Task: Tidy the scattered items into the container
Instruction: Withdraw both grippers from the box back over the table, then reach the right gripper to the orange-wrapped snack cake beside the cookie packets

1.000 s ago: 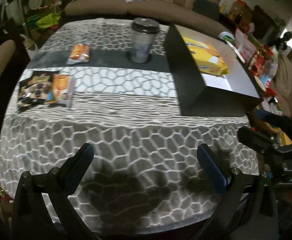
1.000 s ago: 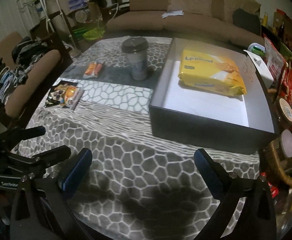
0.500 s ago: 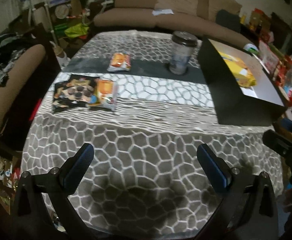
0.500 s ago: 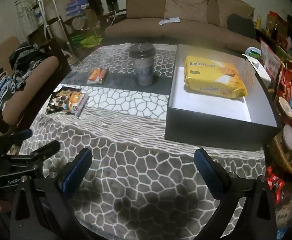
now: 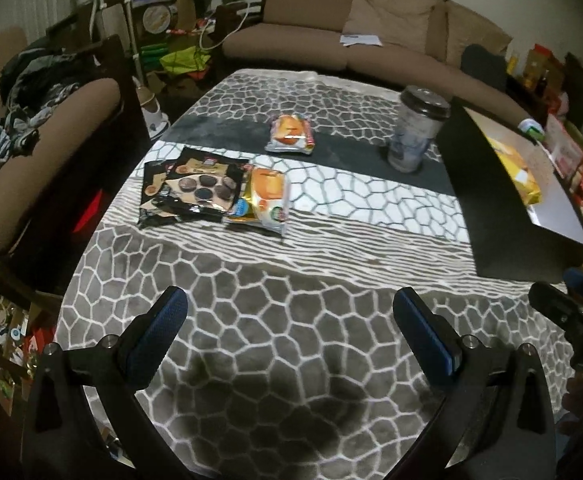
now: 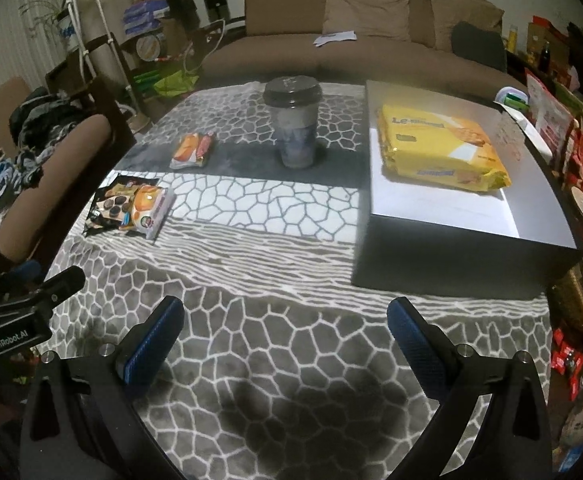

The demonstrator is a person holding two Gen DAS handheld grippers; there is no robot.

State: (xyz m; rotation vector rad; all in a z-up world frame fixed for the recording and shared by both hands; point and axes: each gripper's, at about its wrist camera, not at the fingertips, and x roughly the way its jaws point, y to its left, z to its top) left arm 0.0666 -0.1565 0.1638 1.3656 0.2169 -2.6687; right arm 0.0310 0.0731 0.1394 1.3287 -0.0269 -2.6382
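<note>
Left gripper point(image 5: 291, 316) hovers over the grey honeycomb-patterned tablecloth point(image 5: 291, 344), fingers spread wide, nothing between them; it likely faces the loose snacks as a lead-in to a pick. Ahead and left of it lie the black glossy cookie packets point(image 5: 191, 188), overlapped at their right edge by an orange-and-white foil snack pouch point(image 5: 269, 196); further ahead, a small orange wrapper point(image 5: 291, 134). Ahead right stands a grey lidded tumbler point(image 5: 415, 128). Right gripper point(image 6: 283, 316) is likewise spread and empty, the black shallow cardboard box point(image 6: 451, 264) ahead right of it, already holding a yellow biscuit pack point(image 6: 439, 148). Packet print is unreadable; the box's far-right corner is cut off.
</note>
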